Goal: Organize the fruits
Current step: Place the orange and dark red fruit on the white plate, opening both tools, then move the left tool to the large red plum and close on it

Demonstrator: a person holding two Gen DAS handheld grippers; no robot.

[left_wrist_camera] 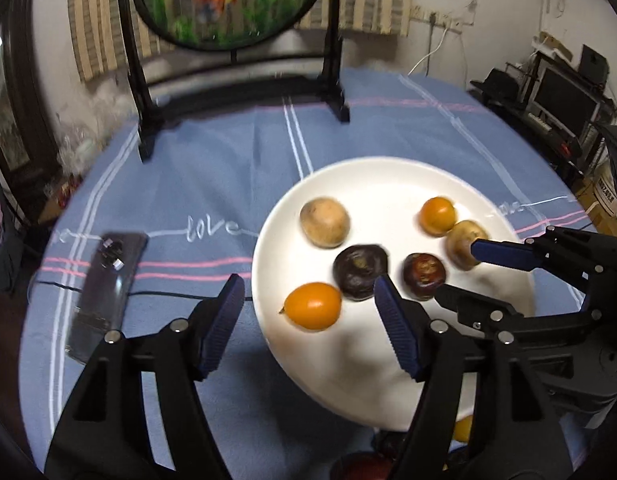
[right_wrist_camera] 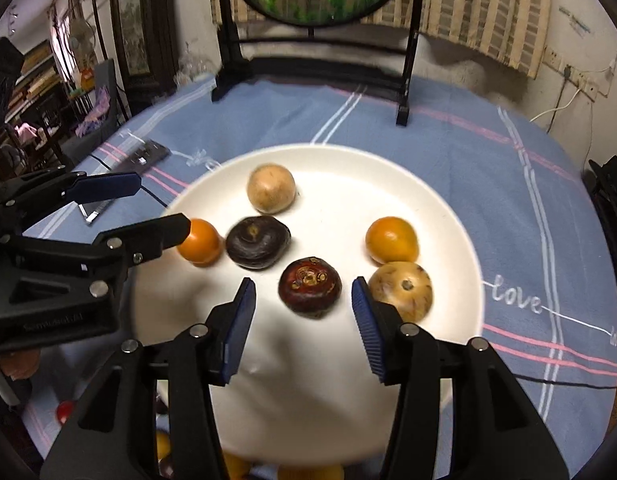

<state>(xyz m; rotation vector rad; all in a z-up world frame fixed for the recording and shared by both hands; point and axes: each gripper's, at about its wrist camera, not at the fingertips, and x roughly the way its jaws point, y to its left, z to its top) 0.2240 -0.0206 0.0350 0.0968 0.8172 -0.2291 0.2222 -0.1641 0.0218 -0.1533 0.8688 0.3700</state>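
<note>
I have the table [right_wrist_camera: 448,160], under its blue striped cloth, carrying one white plate [right_wrist_camera: 388,184] with six fruits on it. My right tool [right_wrist_camera: 304,316] hangs over the plate's near side, spread wide and holding nothing, with the reddish-brown fruit [right_wrist_camera: 310,286] just ahead between its pads. My left tool [left_wrist_camera: 308,320] is also wide open and empty, with the orange fruit [left_wrist_camera: 313,306] lying between its fingers at the plate's near-left edge.

My read is that the right tool is lining up on the reddish-brown fruit. To do it well I would centre both pads on its widest part, lower until they bracket it without scraping the plate, then close gently, since a round fruit can roll out sideways and bump the tan fruit [right_wrist_camera: 402,290] just beside it.

Counted on the plate: two tan, two orange, two dark. More fruit shows below the plate's near rim, too hidden to count.
</note>
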